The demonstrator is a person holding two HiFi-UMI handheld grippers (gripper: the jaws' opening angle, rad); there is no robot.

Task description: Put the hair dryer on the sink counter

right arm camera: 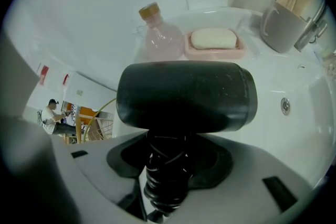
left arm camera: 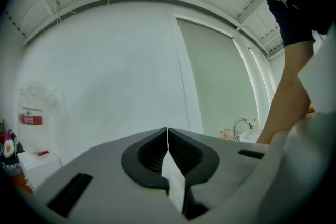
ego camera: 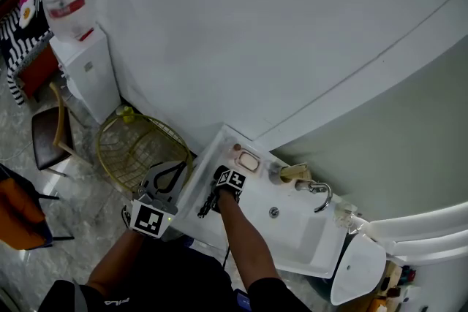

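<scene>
Two hand-held grippers, one loaded. The right gripper (right arm camera: pixel 168 165) is clenched on the cord-wrapped handle of the black hair dryer (right arm camera: pixel 186 94), whose barrel lies crosswise just beyond the jaw tips. The left gripper (left arm camera: pixel 167 144) has its jaws pressed together on nothing and is held off to the side, near a wire basket (ego camera: pixel 139 146) on the floor.

Progress: the hair dryer hangs over the flat white shelf of the sink counter (ego camera: pixel 212 157), with the right gripper (ego camera: pixel 216 193) pointing steeply down at it. Whether the barrel already touches the surface cannot be told from either view. By judgement, the carrying is nearly complete. What is left is to settle the dryer on the shelf, let the jaws go, and draw the gripper away.

Edges and room: beyond the barrel, well ahead of the right gripper, stand a pink bottle (right arm camera: pixel 157 34) and a soap dish (right arm camera: pixel 214 42) against the wall. The strip of counter between them and the dryer is bare. To the gripper's right the shelf drops into the basin, marked by its drain (right arm camera: pixel 285 106), with a grey holder (right arm camera: pixel 283 21) and the faucet (ego camera: pixel 316 190) farther on. To its left the counter's outer edge is close, with open floor past it. The shelf is narrow, so the dryer would probably rest most safely midway between edge and basin.
</scene>
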